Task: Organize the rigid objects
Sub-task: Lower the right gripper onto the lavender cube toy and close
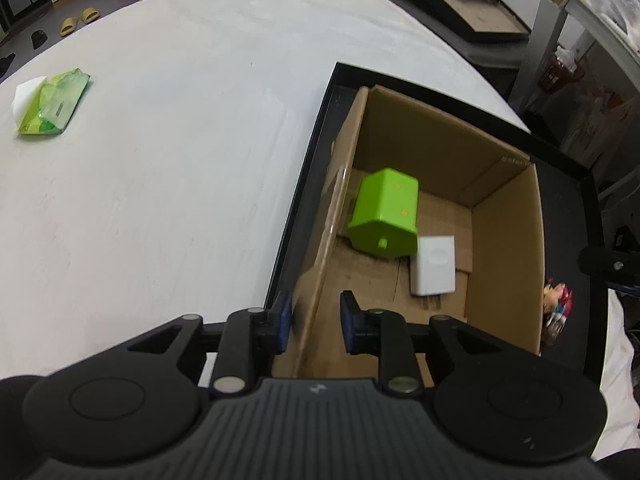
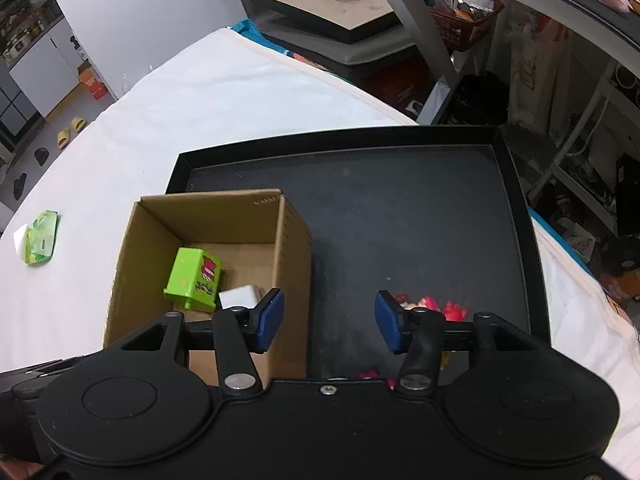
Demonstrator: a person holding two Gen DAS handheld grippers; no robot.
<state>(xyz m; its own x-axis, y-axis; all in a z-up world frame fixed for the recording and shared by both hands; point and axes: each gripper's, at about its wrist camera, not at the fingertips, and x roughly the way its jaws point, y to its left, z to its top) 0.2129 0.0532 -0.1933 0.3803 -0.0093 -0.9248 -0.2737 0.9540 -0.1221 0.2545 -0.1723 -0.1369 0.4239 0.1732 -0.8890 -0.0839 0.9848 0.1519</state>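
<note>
An open cardboard box (image 1: 508, 240) (image 2: 292, 240) stands at the left end of a black tray (image 1: 308, 168) (image 2: 440, 208). Inside it lie a lime-green toy block (image 1: 384, 216) (image 2: 192, 276) on its side and a white block (image 1: 434, 268) (image 2: 238, 296). My left gripper (image 1: 316, 320) is open and straddles the box's near-left wall, one blue pad on each side. My right gripper (image 2: 329, 320) hangs open over the tray just right of the box, holding nothing. A small red and pink toy figure (image 2: 428, 306) (image 1: 556, 304) lies on the tray behind the right finger, partly hidden.
A green plastic packet (image 1: 52, 104) (image 2: 40, 238) with a white card rests on the white table (image 1: 180, 140) far to the left. Beyond the table's far edge are a dark framed board (image 2: 340, 4), shelving and baskets. The tray's right half (image 2: 420, 240) is bare.
</note>
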